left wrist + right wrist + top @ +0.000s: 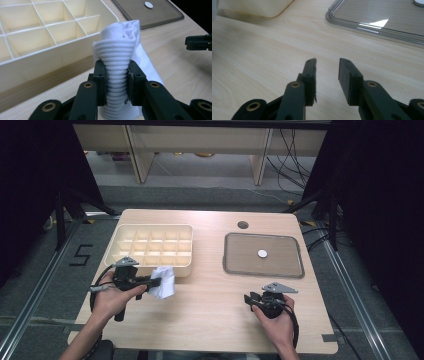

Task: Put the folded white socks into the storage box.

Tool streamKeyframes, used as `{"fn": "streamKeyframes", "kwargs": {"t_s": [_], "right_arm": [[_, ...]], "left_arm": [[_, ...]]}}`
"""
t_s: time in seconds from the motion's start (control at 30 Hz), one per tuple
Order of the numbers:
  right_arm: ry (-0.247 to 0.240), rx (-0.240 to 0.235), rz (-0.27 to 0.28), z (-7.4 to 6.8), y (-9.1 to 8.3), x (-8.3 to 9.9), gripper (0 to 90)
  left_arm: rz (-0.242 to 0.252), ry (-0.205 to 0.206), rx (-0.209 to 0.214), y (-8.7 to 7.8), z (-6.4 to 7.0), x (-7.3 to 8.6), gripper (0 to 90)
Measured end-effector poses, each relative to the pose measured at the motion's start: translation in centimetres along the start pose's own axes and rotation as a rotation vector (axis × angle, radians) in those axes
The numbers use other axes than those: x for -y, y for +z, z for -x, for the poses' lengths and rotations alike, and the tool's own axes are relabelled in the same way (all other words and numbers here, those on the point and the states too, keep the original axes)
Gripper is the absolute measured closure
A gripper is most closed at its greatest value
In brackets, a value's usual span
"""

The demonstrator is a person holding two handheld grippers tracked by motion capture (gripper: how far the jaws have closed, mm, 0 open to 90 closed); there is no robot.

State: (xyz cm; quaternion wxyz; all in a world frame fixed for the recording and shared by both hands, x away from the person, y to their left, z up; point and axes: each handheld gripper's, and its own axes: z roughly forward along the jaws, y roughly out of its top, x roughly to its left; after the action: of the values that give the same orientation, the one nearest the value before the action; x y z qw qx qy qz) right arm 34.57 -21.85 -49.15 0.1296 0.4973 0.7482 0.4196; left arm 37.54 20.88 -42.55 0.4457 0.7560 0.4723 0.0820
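- The left gripper (156,281) has its jaws clamped on a white sock (164,282), just in front of the near right corner of the organizer (150,246).
- In the left gripper view the left gripper (116,75) pinches the sock (120,57) at its ribbed cuff; the ribbing bulges between the two black jaws and the smooth part of the fabric bunches above them and falls away to the right.
- The sock is held above the table (210,295); whether its lower end touches the wood cannot be told.
- The organizer (37,37) is a cream box split into square cells by thin walls; the cells seen in the left gripper view hold nothing.
- The right gripper (248,297) lies low over the table, near the front edge, well apart from the sock.
- In the right gripper view the right gripper (327,67) has its jaws a narrow gap apart, with bare wood between them and nothing held.
- A tray (295,270), grey with a clear rim, sits on the right half of the table beyond the right gripper.
- A small white disc (262,253) lies near the middle of the tray.
- The tray rim (352,23) runs across the top right of the right gripper view.
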Motion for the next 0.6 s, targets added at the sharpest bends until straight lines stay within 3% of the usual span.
{"fn": "streamKeyframes", "kwargs": {"t_s": [0.03,0.13,0.17,0.2,0.3,0.33,0.4,0.43,0.6], "right_arm": [[-0.003,0.007,0.001,0.0,0.0,0.0,67.4],[-0.005,-0.001,-0.003,0.1,0.1,0.1,66.8],[-0.007,0.003,-0.005,0.1,0.0,0.1,66.8],[-0.013,0.005,-0.001,0.1,0.0,0.2,66.8],[-0.018,0.006,0.008,0.1,0.0,0.2,67.2],[-0.011,-0.021,0.023,0.1,0.1,0.2,67.1],[-0.003,0.002,0.009,-0.2,-0.1,0.2,66.4],[-0.026,0.004,0.019,0.0,-0.1,0.2,66.3],[-0.014,-0.016,0.022,-0.1,0.0,0.2,65.6]], "left_arm": [[-0.022,0.019,-0.005,-0.4,-0.3,-0.2,72.8],[0.005,0.009,-0.008,-0.7,-0.3,-0.6,72.7],[0.001,0.029,-0.014,-0.9,-0.4,-0.7,72.7],[0.016,0.004,-0.013,-0.9,-0.3,-0.9,72.7],[0.027,0.008,-0.020,-1.2,-0.5,-1.2,72.7],[0.033,0.007,-0.022,-1.3,-0.6,-1.3,72.7],[0.035,0.006,-0.024,-1.5,-0.7,-1.5,72.7],[0.042,0.006,-0.029,-1.6,-0.8,-1.6,72.8],[0.048,0.000,-0.038,-2.0,-1.4,-2.1,72.8]]}}
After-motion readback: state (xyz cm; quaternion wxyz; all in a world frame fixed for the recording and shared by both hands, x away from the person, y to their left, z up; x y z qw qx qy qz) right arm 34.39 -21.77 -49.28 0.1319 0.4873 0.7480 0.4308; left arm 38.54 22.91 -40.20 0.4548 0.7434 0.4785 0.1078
